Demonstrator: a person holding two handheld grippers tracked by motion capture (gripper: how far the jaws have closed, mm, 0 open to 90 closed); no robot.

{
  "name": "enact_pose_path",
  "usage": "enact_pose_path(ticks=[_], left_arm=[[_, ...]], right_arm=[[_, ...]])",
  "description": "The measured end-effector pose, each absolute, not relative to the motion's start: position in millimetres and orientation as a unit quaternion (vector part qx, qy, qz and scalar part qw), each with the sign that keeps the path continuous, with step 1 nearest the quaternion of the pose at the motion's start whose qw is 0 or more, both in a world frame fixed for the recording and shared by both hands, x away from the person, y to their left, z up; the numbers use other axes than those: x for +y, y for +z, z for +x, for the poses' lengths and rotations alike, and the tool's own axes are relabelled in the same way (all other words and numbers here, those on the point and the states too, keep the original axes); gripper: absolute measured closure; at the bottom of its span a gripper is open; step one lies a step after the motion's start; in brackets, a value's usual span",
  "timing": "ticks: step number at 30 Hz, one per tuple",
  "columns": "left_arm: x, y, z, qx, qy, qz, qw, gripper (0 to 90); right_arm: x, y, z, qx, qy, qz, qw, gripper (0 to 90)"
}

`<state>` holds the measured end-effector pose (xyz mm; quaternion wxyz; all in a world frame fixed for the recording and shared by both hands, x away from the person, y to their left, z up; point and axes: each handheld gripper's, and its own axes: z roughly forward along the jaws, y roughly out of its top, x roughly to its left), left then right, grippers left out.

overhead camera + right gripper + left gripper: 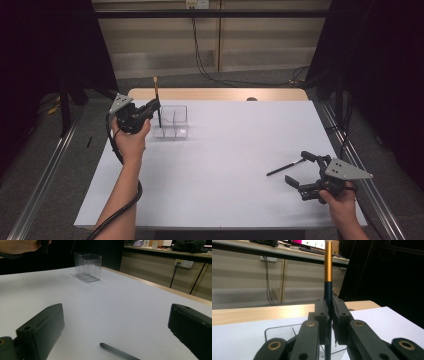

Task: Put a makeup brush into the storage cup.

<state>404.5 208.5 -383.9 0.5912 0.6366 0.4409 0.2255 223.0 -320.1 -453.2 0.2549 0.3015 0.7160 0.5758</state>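
- The right gripper (298, 169) is hovering low over the near right part of the white tabletop (225, 170), with its jaws standing wide apart and nothing between the pads.
- A dark slender brush (286, 167) is lying flat on the tabletop just ahead of that gripper, apart from both jaws; in the right gripper view its thin end (117, 351) is lying on the white surface between the two open jaws, touching neither.
- The middle of the tabletop is lying bare between the two hands, which are well apart.
- The left gripper (156, 104) is being held at the far left of the tabletop, its jaws pinched narrow on the dark shaft of a makeup brush (157, 97).
- That brush is standing nearly upright, its gold ferrule (328, 262) rising above the jaws and its lower end pointing down at the clear box.
- The clear compartmented box (180, 120) is sitting on the tabletop just beside the left gripper, on its right; whether the brush's lower end is inside the box or just at its left wall, I cannot tell.
- A strip of bare wood (220, 93) is showing along the far edge of the tabletop.
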Motion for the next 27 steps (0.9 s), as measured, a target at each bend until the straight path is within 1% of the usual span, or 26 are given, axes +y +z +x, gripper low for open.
enact_pose_path(ticks=[17,27], left_arm=[[214,-378,415,0.451,0.25,0.627,0.584,83.5],[214,-368,422,0.452,0.257,0.616,0.592,83.6]], right_arm=[[-320,-452,223,0.715,0.578,0.302,0.254,0.0],[-322,-453,223,0.712,0.58,0.305,0.252,0.0]])
